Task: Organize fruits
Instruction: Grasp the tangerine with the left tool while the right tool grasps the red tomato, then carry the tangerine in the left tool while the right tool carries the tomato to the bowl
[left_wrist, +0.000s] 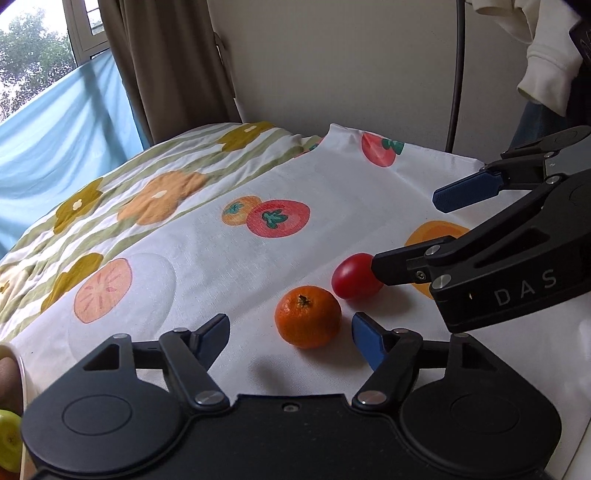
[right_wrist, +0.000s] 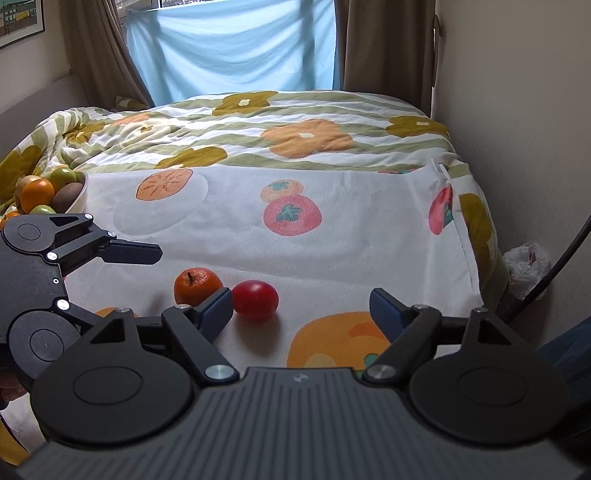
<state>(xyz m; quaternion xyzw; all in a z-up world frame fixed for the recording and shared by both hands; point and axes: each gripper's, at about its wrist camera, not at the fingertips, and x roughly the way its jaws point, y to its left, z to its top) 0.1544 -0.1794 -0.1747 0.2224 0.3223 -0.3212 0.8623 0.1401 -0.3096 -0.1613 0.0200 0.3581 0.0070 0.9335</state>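
**2 fruits loose on the printed cloth, both grippers released**

Left wrist view: your left gripper (left_wrist: 290, 341) fills the bottom of the frame, its jaws apart with nothing clamped. 1 orange mandarin (left_wrist: 307, 316) sits on the cloth just ahead, between the 2 fingertips but touching neither. 1 red tomato (left_wrist: 352, 281) lies just right of it, and a black finger (left_wrist: 410, 265) of your right gripper (left_wrist: 404, 236) covers its right edge; contact cannot be told here. The white cloth (left_wrist: 207, 258) printed with persimmons lies over a striped floral quilt (left_wrist: 122, 177). A window (left_wrist: 33, 48), a blue drape and a brown curtain (left_wrist: 162, 66) fill the upper left; a plain wall sits upper centre, with a white garment (left_wrist: 543, 51) in the upper right corner.

Right wrist view: your right gripper (right_wrist: 301, 314) is spread wide and holds nothing. The tomato (right_wrist: 255, 300) rests just beside its left fingertip (right_wrist: 216, 308), with the mandarin (right_wrist: 197, 286) behind that finger. Your left gripper (right_wrist: 122, 280) enters at centre left. At the left edge, 1 bowl (right_wrist: 79, 197) holds at least 5 fruits. 1 framed picture (right_wrist: 20, 22) hangs upper left, and 1 plastic bag (right_wrist: 526, 264) lies at right.
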